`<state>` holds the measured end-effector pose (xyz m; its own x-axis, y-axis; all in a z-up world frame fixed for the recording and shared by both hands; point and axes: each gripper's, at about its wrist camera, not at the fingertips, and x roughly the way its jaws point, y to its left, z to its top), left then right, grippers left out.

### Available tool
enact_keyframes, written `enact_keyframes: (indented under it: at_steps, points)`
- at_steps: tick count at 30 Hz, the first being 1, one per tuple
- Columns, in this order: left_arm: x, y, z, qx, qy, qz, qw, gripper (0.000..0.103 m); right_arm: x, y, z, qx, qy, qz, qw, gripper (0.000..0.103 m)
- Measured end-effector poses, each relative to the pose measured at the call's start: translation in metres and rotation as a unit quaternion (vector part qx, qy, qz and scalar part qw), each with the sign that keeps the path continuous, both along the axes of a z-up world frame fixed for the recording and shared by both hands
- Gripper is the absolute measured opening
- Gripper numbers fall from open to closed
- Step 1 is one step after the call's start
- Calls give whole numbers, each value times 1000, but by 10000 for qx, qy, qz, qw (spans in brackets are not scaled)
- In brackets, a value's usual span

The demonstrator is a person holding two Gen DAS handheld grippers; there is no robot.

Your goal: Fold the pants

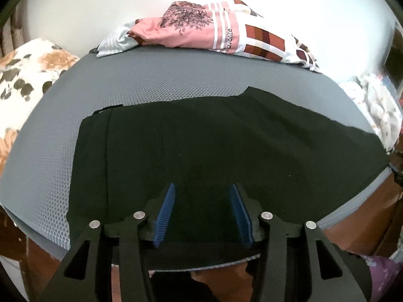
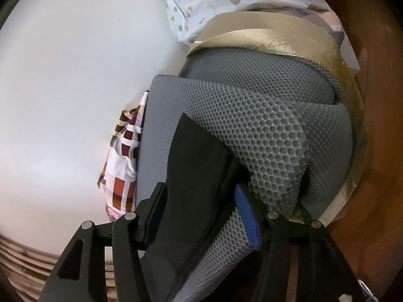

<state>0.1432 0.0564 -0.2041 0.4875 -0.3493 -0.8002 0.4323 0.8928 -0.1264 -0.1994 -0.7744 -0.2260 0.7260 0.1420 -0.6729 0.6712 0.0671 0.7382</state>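
Black pants (image 1: 201, 146) lie spread across a grey mesh mat (image 1: 151, 85) on the bench. The left gripper (image 1: 201, 196) hovers wide open over their near edge, while the right gripper (image 2: 201, 201) pinches pants and mat edge together.

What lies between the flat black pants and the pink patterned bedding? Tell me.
Only bare grey mesh mattress cover lies between the black pants and the pink patterned bedding, seen in the left wrist view.

Between the right gripper (image 2: 201, 201) fingers, bunched grey honeycomb mesh mat (image 2: 264, 130) is hiding the black fabric pants (image 2: 191, 176) edge.
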Motion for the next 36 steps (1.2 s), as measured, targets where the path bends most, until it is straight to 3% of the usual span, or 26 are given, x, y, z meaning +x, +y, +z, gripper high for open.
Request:
enact_keyframes:
  at_steps: [1, 2, 6, 10, 12, 13, 20, 22, 25, 29, 30, 31, 32, 36]
  points:
    - [-1, 0, 1, -2, -10, 4, 10000, 51, 4, 2, 2, -202, 319, 211, 9991, 12]
    - [-3, 0, 2, 5, -39, -5, 10000, 51, 6, 4, 0, -255, 488, 316, 9980, 8]
    - [-8, -4, 0, 229, -132, -72, 9996, 54, 3, 1, -2, -257, 499, 274, 9980, 4]
    - [-9, -2, 0, 144, -97, -62, 9998, 54, -11, -5, 5, -179, 426, -59, 9989, 17]
    - [-11, -1, 4, 51, -124, -46, 9999, 54, -19, -11, 11, -332, 420, -202, 9984, 48]
    - [-12, -2, 6, 35, -160, -43, 9999, 54, -18, -14, 10, -345, 469, -139, 9982, 52]
    - [-14, 7, 20, -269, -413, 325, 9983, 57, 8, -5, -2, 20, 94, 158, 9998, 53]
    - [-14, 14, 21, -392, -426, 462, 9973, 58, 19, 4, 2, -214, 131, 331, 9991, 54]
    - [-14, 19, 20, -387, -370, 538, 9971, 58, 24, 12, -4, 47, -243, 301, 9992, 55]
    - [-16, 23, 16, -365, -357, 572, 9971, 58, 28, 15, -6, -173, -177, 102, 9996, 51]
    - [-16, 24, 15, -381, -345, 573, 9970, 58, 31, 15, -4, -226, -109, 114, 9996, 46]
    - [-16, 24, 14, -386, -333, 574, 9971, 58, 39, 17, -5, -316, 105, 302, 9990, 37]
    - [-16, 24, 13, -381, -321, 581, 9971, 58, 45, 18, -6, -361, 287, 453, 9979, 12]
    - [-16, 25, 11, -387, -309, 627, 9968, 58, 50, 19, -1, -501, 406, 516, 9966, 12]
